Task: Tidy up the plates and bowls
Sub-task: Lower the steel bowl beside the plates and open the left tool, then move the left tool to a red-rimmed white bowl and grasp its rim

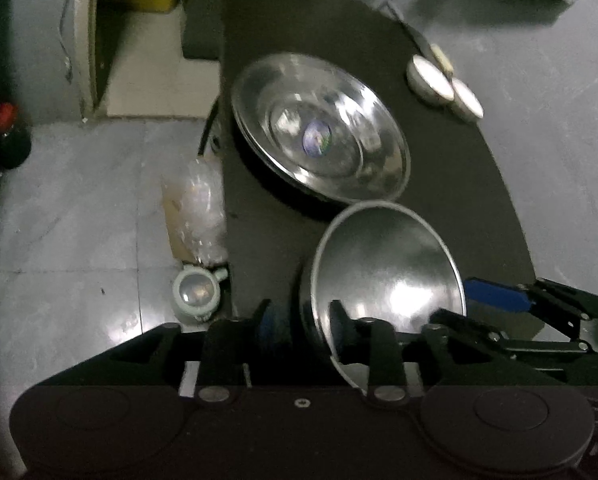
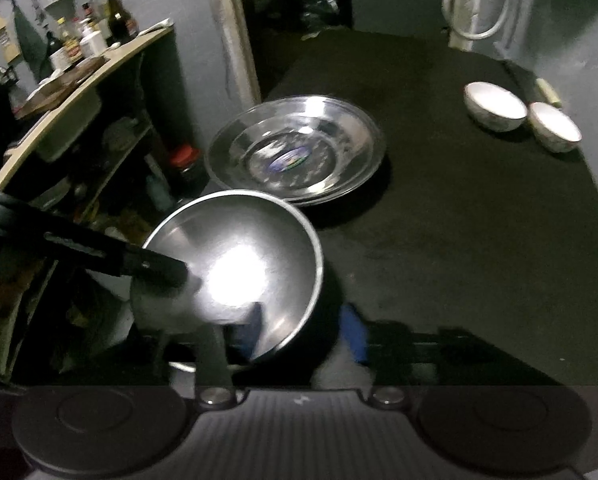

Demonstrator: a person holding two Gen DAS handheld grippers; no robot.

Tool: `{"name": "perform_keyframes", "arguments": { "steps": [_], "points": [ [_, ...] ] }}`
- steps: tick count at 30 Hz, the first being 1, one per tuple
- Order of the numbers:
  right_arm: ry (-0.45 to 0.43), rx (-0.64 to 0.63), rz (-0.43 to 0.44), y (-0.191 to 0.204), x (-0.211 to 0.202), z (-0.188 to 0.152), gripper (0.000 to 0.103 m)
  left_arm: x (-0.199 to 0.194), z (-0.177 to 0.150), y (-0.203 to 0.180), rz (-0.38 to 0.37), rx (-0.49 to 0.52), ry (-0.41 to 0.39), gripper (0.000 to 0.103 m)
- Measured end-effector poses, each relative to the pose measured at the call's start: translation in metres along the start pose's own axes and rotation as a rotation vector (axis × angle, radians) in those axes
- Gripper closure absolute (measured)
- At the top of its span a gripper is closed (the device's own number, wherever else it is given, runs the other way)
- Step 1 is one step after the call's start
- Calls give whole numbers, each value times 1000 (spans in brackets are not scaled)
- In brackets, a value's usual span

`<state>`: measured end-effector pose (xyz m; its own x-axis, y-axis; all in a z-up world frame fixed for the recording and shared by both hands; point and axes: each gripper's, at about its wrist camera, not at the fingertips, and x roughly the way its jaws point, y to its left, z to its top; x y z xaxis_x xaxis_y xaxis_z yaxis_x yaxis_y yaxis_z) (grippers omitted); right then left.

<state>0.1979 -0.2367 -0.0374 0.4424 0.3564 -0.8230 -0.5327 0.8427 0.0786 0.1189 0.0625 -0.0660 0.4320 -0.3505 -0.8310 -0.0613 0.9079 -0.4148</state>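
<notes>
Far left there's just floor with a pale ceramic mug (image 1: pixel 197 292) sitting on it, not part of the job I'd say. Then the left gripper (image 1: pixel 301 312) comes in over the near edge of the black table (image 1: pixel 459 200). Its jaws are partly apart and straddle the rim of the big shiny steel bowl (image 1: pixel 387 264), one finger outside the wall and one inside, and neither pad looks pressed on the metal. The bowl sits at the near end of the table, just in front of the stack of wide steel plates (image 1: pixel 319 128). I can't tell if it's flat or tipped a bit toward the camera. On the bowl's other side the right gripper (image 2: pixel 303 316) does the same thing, jaws wider, rim between them with no squeeze. Way off at the far right are two small white bowls (image 1: pixel 429 80), side by side and well apart from everything else. My guess is we're on the steel bowl step, with the plates already stacked and this bowl parked beside them. If it's staying, both grippers need to lift clear of the rim without catching it, since a thin steel bowl will rock or skate easily. If it's going anywhere, they need to close properly first.
</notes>
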Motion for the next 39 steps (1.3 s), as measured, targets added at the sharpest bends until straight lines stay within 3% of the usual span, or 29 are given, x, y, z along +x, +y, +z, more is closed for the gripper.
{"name": "perform_keyframes", "arguments": {
  "steps": [4,7,10,15,19,21,23,26,29,39],
  "points": [
    [-37,-12,-48,2,-11,0,14,-28,0,12,15,-13,-128,39],
    [-69,-40,-71,7,-18,0,8,-50,-8,13,60,15,-230,18],
    [-96,-72,-101,11,-22,4,1,-61,-12,14,71,19,-271,1],
    [-152,-74,-120,20,-29,13,0,-79,-10,5,196,87,-345,1],
    [-205,-109,-143,29,-37,10,0,-101,-11,-11,374,178,-514,1],
    [-237,-132,-175,34,-42,7,0,-111,-12,-18,397,206,-626,1],
    [-256,-122,-205,34,-46,7,0,-118,-9,-26,377,221,-686,1],
    [-312,-87,-249,28,-53,8,0,-117,1,-35,312,232,-708,1],
    [-342,-32,-280,16,-58,3,0,-104,9,-47,308,231,-687,1],
    [-314,116,-308,-30,-58,-17,0,-61,21,-58,251,220,-528,1]
  ]
}}
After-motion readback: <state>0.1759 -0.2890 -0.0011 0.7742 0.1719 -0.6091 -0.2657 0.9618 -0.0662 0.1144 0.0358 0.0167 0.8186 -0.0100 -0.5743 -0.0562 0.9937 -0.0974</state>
